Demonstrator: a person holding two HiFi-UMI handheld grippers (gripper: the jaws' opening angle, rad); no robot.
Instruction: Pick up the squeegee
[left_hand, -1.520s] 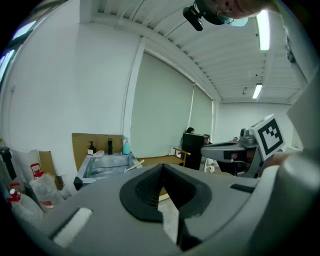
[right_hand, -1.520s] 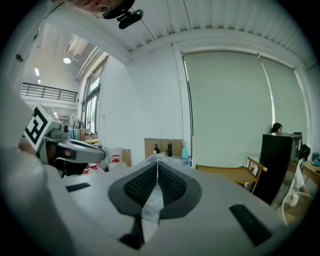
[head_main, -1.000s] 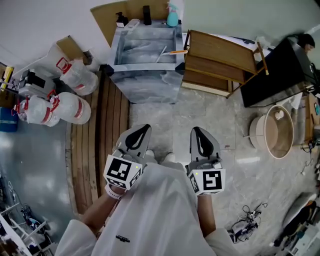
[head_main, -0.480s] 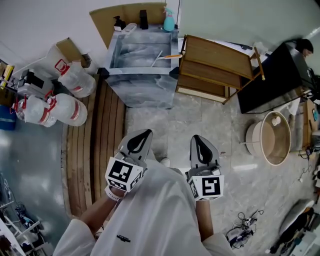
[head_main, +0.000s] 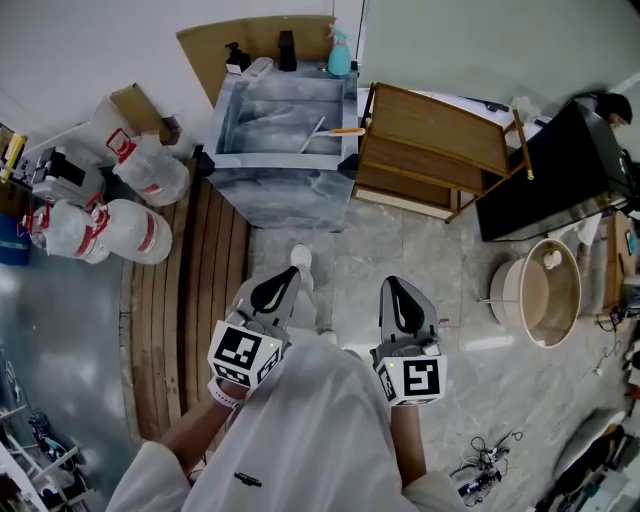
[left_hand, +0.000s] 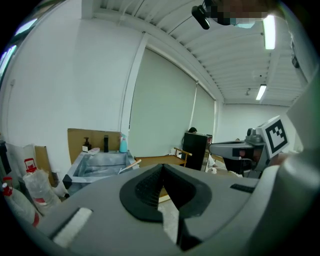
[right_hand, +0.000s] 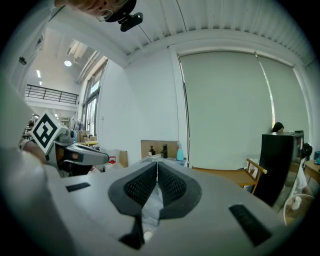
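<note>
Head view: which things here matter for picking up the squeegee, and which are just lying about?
For the job:
squeegee, lying across the sink; left gripper and right gripper, both shut and empty.

Just lying about:
spray bottle, wooden trolley, water jugs, round tub, black cabinet.

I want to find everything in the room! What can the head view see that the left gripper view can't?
Only the head view shows the wooden planks on the floor, the person's shoe and the cables. Only the left gripper view shows the ceiling lights. Both show the grey sink with the squeegee, the blue spray bottle and the shut left claw.
</note>
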